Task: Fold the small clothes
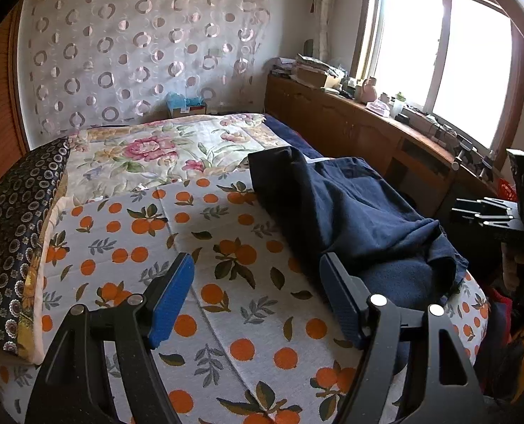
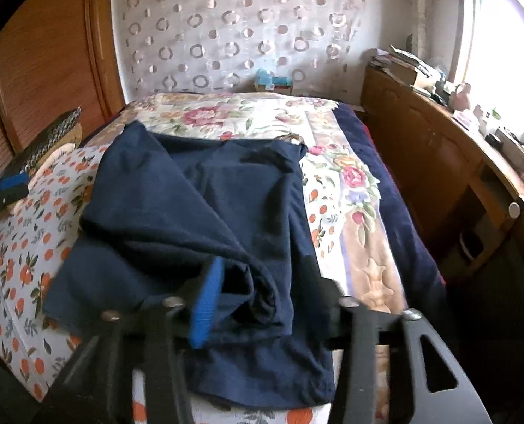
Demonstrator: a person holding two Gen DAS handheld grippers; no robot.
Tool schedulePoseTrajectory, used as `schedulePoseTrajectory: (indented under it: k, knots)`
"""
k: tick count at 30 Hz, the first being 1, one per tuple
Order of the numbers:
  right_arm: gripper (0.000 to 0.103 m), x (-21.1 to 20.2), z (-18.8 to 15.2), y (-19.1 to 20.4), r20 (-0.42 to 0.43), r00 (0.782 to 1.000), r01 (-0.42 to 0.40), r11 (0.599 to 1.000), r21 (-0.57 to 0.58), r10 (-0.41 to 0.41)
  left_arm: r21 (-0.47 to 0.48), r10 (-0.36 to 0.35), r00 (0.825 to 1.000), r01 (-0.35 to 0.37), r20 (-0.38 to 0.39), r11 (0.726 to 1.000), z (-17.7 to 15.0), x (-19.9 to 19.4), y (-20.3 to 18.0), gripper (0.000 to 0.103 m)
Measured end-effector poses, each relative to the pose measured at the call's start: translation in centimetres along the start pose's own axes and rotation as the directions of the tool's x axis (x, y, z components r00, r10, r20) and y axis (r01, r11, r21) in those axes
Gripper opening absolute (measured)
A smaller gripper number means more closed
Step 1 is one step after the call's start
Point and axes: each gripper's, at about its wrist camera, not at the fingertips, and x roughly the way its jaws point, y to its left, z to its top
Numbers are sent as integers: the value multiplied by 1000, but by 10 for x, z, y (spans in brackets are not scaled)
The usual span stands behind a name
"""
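Observation:
A navy blue garment (image 2: 198, 212) lies crumpled on the orange-print bed cover (image 1: 226, 282), bunched at its near end. In the left wrist view the garment (image 1: 350, 212) lies to the right of my left gripper (image 1: 258, 282), which is open and empty above the cover, its right finger close to the cloth. My right gripper (image 2: 262, 293) is open at the garment's near edge. Its left blue pad (image 2: 207, 304) shows against a fold; its right finger is dark and blurred over the cloth. The right gripper also shows in the left wrist view (image 1: 488, 212).
A floral quilt (image 1: 163, 152) covers the far bed. A dark patterned pillow (image 1: 15, 233) lies at the left edge. A wooden cabinet (image 1: 350, 123) with cluttered sill runs along the right under the window. A wooden wardrobe (image 2: 43, 70) stands left.

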Motion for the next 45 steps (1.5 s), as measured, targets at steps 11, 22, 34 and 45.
schedulePoseTrajectory:
  k: [11, 22, 34, 45]
  knots:
    - [52, 21, 23, 58, 39, 979, -194, 974, -114, 199, 7, 20, 1000, -20, -5, 1000, 4, 6, -4, 75]
    - [52, 84, 43, 98, -53, 951, -308, 929, -203, 304, 1, 47, 999, -47, -16, 999, -1, 11, 4, 75]
    - [55, 102, 51, 125, -127, 929, -369, 889, -272, 347, -20, 51, 998, -51, -31, 998, -6, 13, 17, 75]
    - [58, 128, 52, 143, -177, 932, -357, 880, -313, 315, -20, 46, 997, -47, -56, 999, -8, 23, 15, 75]
